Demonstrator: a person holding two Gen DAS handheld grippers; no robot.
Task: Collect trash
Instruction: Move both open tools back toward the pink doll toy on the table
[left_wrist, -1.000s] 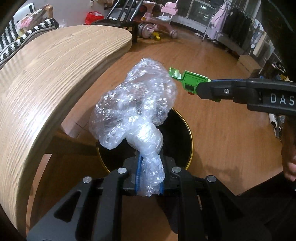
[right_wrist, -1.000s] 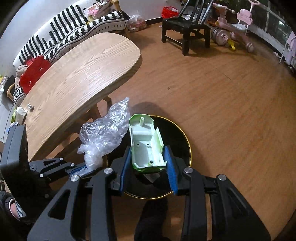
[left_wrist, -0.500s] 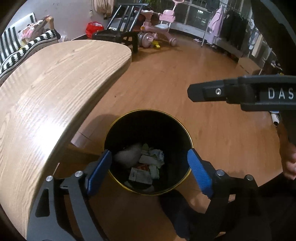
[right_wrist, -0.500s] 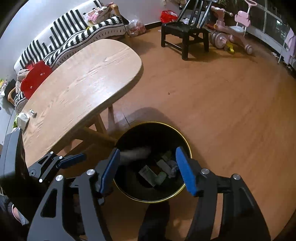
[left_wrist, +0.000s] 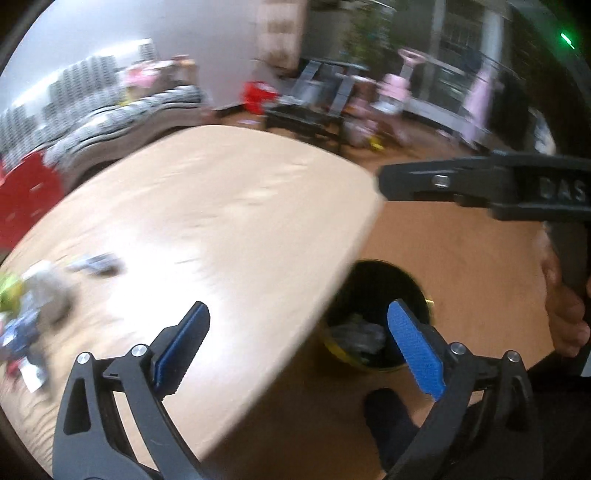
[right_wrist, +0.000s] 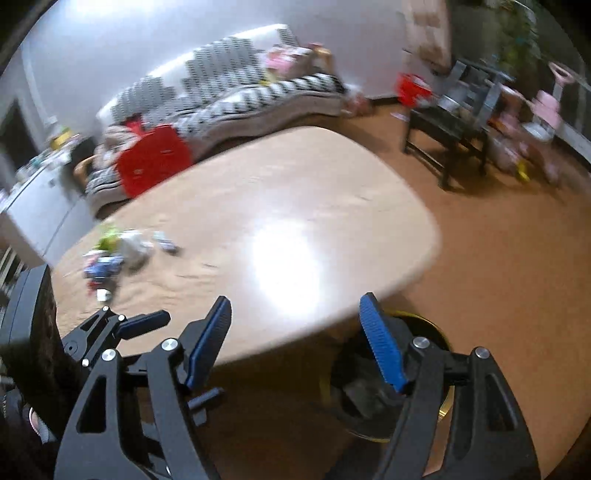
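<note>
Jaws on both the left gripper (left_wrist: 299, 345) and right gripper (right_wrist: 295, 339) stand wide and empty. Some trash already lies in the black bin (left_wrist: 373, 332) on the floor beside the desk (right_wrist: 258, 236). A blurred litter pile (right_wrist: 110, 254) remains at the desk's far end, apparently uncollected.

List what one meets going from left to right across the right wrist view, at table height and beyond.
White cabinet → trash pile on the wooden table → red stool → black chair → pink tricycle.
</note>
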